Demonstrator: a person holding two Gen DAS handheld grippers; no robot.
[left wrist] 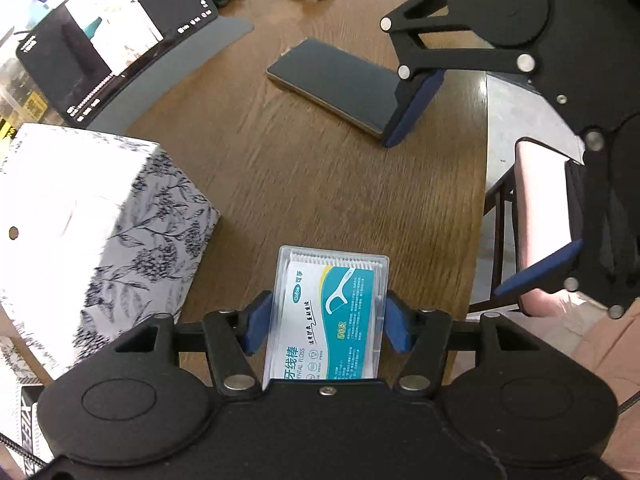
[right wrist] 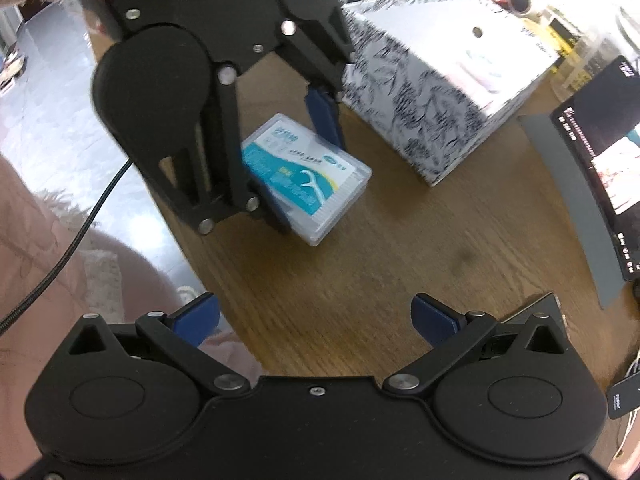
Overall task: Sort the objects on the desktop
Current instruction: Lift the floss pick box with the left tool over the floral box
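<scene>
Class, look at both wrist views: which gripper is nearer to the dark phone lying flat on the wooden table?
Right. The right gripper hangs open with one blue pad at the phone's near end. The left gripper sits farther back, shut on the dental floss box.

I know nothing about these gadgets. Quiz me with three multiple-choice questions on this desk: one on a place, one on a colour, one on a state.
1. Where is the phone?
A. flat on the wooden table
B. on the floral box
C. in a tool

2. What colour are the tools' pads?
A. red
B. blue
C. white

3. What is the left tool doing?
A. hanging open
B. clamping the dental floss box
C. clamping the phone

Answers: A, it lies on bare wood; B, every pad is blue; B, both pads press the box's sides, while the right tool is open.
</scene>
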